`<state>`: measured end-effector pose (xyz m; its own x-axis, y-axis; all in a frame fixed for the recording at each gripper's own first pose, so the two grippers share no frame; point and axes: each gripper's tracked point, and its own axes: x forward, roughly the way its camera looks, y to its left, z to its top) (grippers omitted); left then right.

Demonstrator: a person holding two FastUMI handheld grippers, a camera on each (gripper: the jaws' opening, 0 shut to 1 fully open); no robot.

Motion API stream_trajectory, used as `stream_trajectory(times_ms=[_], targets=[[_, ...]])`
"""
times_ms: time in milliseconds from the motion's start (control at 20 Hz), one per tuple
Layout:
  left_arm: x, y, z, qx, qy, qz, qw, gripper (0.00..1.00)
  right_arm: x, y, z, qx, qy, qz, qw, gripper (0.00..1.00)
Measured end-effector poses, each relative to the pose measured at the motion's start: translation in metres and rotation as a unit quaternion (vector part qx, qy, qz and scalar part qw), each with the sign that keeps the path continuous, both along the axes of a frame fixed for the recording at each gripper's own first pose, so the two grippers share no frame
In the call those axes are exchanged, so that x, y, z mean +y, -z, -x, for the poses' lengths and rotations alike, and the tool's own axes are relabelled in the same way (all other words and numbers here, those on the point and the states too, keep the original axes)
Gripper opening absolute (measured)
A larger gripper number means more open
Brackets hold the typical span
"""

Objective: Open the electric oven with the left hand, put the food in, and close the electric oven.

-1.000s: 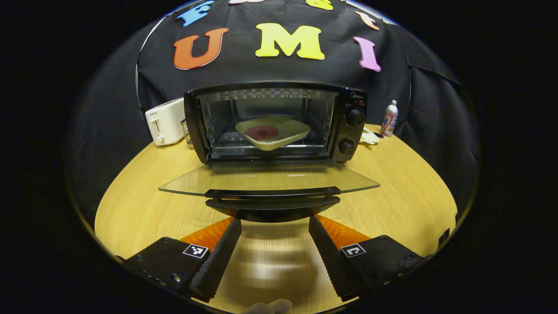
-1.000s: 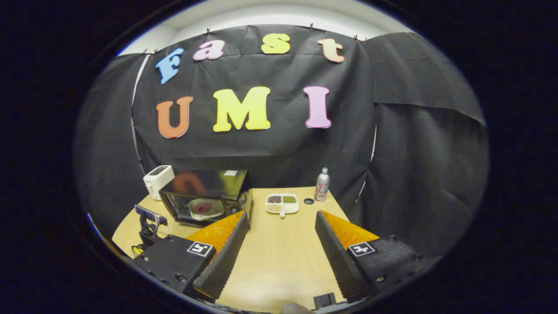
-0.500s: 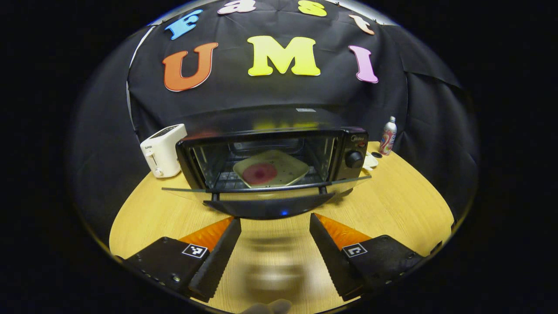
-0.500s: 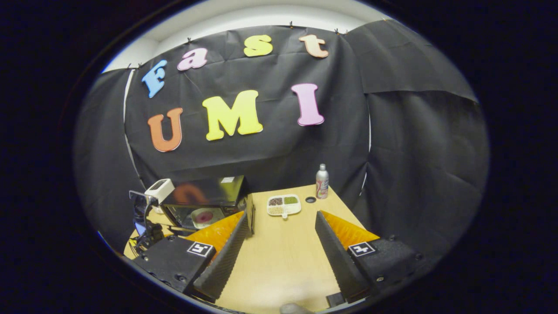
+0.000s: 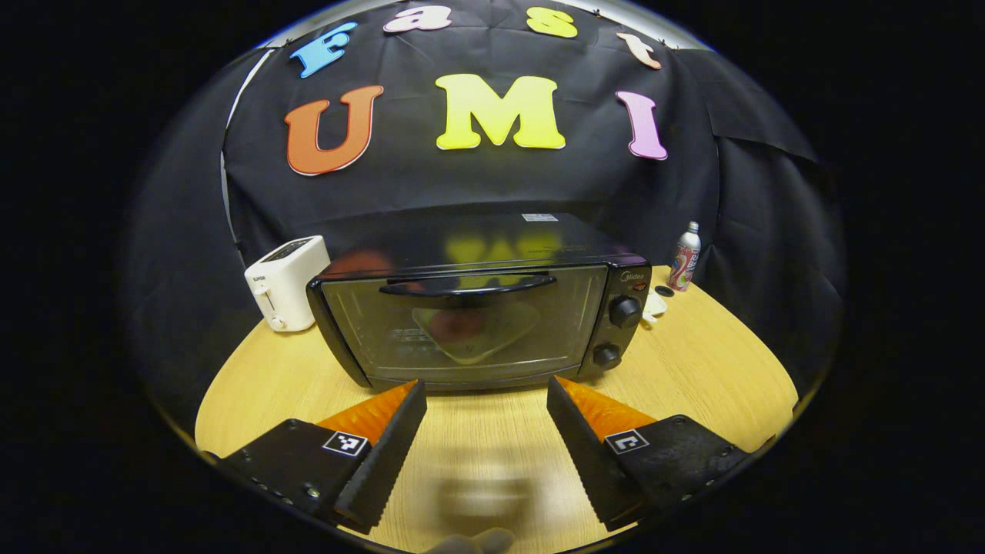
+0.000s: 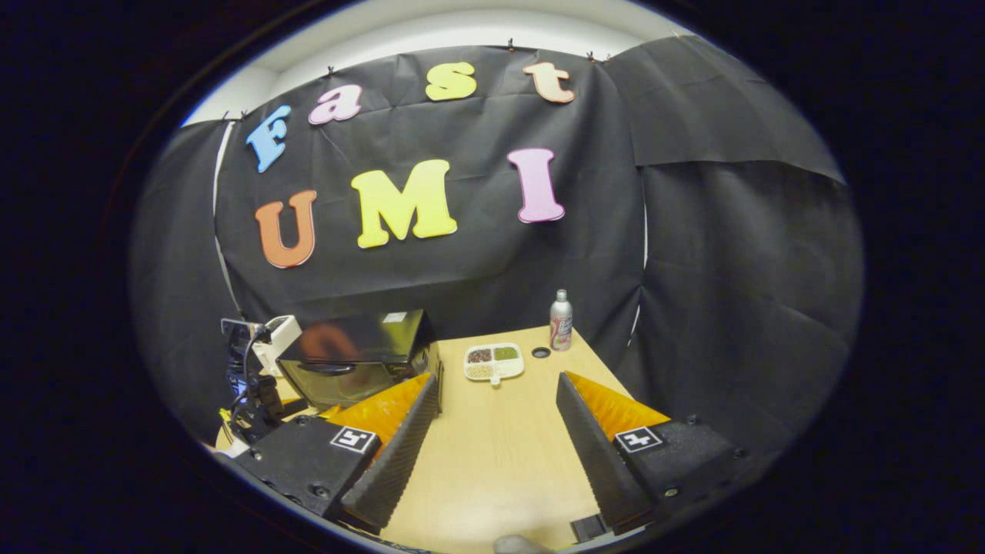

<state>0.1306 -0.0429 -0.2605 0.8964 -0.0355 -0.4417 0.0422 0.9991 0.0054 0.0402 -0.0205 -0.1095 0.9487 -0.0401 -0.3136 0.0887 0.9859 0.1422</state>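
Since a second ago the oven point(image 5: 477, 308) door has swung up from flat to shut, with the plate point(image 5: 473, 331) of food sitting inside behind the glass. Closing well is now, I judge, only a matter of checking the door is seated flush, with a light push near the handle point(image 5: 465, 285). Left gripper point(image 5: 485, 431) is hovering low over the worktop point(image 5: 692, 369), just before the door, fingers spread wide and holding nothing. Right gripper point(image 6: 496, 431) is hanging well back, fingers equally wide and empty.

Staged recording booth: black cloth wall point(image 6: 731, 254), wooden table point(image 6: 500, 431), kitchen appliances.
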Motion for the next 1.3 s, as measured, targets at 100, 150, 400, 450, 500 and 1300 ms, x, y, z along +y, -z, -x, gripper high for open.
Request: stream_trajectory(times_ms=[100,150,400,450,500,1300], targets=[[0.001,0.000,0.002,-0.001,-0.001,0.001,1.000,0.96,0.002,0.000,0.002,0.001,-0.001,0.001,1.000,0.98],[0.001,0.000,0.002,-0.001,0.001,0.002,1.000,0.96,0.002,0.001,0.002,0.002,-0.002,0.001,1.000,0.98],[0.001,-0.001,0.006,-0.003,0.000,0.001,1.000,0.96,0.007,0.001,0.007,0.002,-0.007,0.004,1.000,0.98],[0.001,-0.002,0.007,-0.006,0.000,0.003,1.000,0.96,0.008,0.001,0.007,0.003,-0.007,0.004,1.000,0.98],[0.001,-0.006,0.009,-0.008,0.001,0.001,1.000,0.96,0.009,0.000,0.009,0.003,-0.007,0.005,1.000,0.98],[-0.014,-0.251,0.120,-0.212,0.013,0.034,0.977,0.94,0.014,-0.112,0.073,-0.122,-0.040,0.027,0.991,0.96]])
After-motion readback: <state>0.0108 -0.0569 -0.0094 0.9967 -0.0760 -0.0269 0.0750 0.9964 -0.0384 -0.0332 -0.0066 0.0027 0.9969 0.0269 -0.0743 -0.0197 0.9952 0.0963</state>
